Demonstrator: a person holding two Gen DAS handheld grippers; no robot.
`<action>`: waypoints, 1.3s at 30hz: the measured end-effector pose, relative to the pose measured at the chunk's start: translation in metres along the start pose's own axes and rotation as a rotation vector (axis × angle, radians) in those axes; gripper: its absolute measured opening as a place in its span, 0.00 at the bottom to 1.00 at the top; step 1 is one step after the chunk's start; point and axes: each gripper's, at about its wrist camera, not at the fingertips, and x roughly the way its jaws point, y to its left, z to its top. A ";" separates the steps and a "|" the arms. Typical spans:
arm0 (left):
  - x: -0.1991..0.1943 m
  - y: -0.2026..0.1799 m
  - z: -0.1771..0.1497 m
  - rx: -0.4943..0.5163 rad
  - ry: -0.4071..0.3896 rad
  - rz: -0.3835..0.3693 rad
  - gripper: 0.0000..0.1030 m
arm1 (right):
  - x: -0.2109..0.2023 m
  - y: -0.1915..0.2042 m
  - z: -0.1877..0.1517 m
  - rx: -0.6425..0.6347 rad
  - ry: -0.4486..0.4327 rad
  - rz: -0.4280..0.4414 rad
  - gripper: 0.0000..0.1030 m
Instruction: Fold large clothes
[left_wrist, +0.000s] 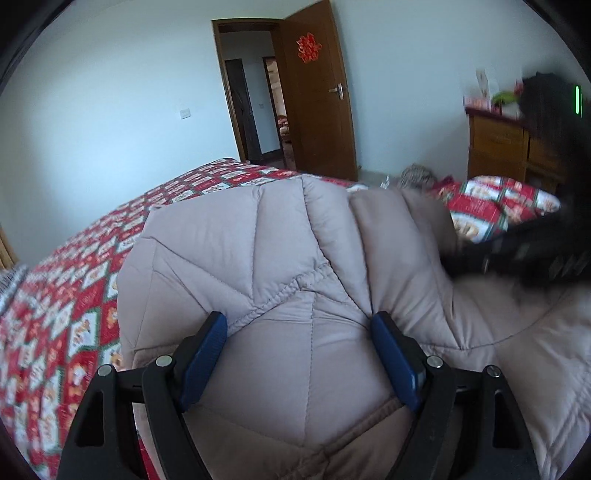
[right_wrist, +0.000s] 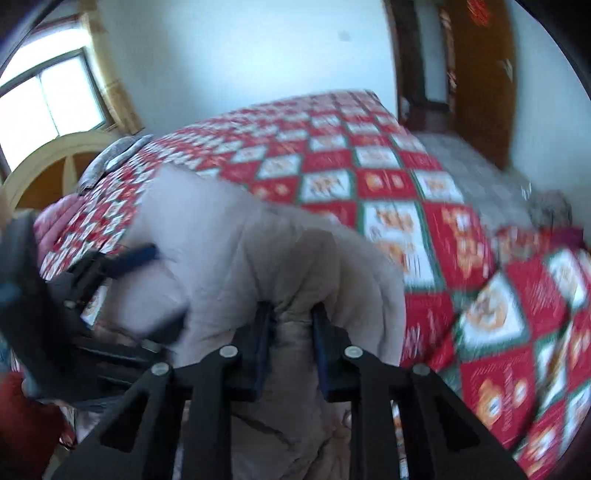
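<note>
- Jaws of the left gripper (left_wrist: 299, 325) are spread wide around a puffed bulge of the coat (left_wrist: 280, 258); both blue pads (left_wrist: 395, 362) are pressed into the padding, so a thick fold is gripped.
- Jaws of the right gripper (right_wrist: 291, 321) are nearly closed, and a narrow bunch of the coat (right_wrist: 258, 251) is pinched between the pads (right_wrist: 264, 332).
- The coat, beige and quilted, is spread on the bed (left_wrist: 74, 295), near the bed's near edge; its gripped folds are lifted off the bedcover.
- A red, white and green patterned cover is seen over the whole bed, bare beyond the coat toward the far edge.
- In the right wrist view the left gripper (right_wrist: 144, 254) is seen at the coat's left side, above the bed.
- In the left wrist view the right gripper (left_wrist: 517, 254) is blurred, at the coat's right side.
- Beyond the bed's far corner an open door (left_wrist: 317, 92) is seen; a wooden dresser (left_wrist: 506, 147) stands past the bed's right end.
- A window (right_wrist: 55, 96) is seen past the bed's head.
</note>
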 end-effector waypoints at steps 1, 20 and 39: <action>-0.002 0.003 -0.001 -0.020 -0.012 -0.013 0.79 | 0.002 -0.006 -0.007 0.030 -0.003 0.010 0.23; -0.011 0.013 0.005 -0.100 0.013 0.015 0.81 | -0.001 -0.013 -0.012 0.117 -0.024 0.067 0.25; 0.057 0.080 0.032 -0.317 0.096 0.161 0.85 | 0.045 0.015 0.038 0.068 -0.055 -0.077 0.27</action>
